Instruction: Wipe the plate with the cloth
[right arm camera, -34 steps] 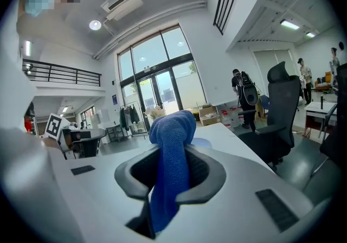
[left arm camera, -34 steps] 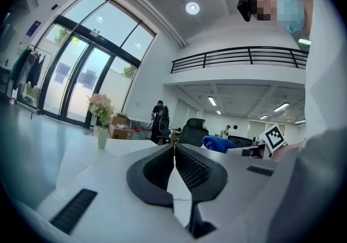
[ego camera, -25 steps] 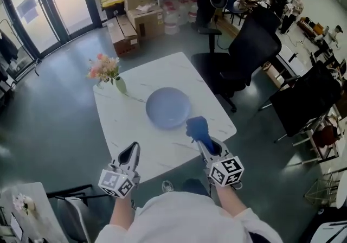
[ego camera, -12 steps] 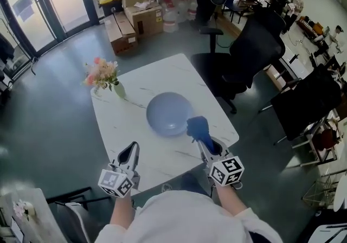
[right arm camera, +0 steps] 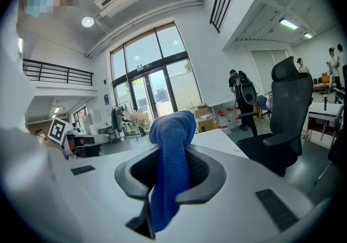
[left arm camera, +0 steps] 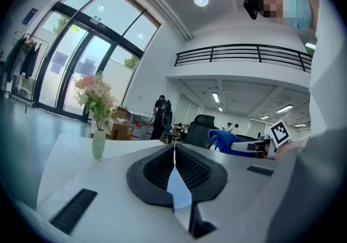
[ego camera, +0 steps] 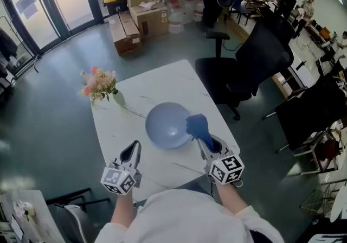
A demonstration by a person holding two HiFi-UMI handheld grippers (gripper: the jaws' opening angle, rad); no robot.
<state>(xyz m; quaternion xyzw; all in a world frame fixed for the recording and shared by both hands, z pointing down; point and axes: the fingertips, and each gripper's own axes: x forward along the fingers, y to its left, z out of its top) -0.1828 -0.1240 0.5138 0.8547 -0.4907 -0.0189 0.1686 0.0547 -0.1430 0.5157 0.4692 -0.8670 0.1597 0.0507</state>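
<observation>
One cloth (ego camera: 196, 126) over plate (ego camera: 164, 126) right rim | clamped in right gripper (ego camera: 208, 144) | left gripper (ego camera: 131, 148) left of plate, jaws together, empty

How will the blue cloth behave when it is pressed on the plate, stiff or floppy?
Probably floppy: the blue cloth bunches and droops from the right gripper. Its towel-like weave likely grips rather than slips. It looks light, so it should flatten against the plate.
</observation>
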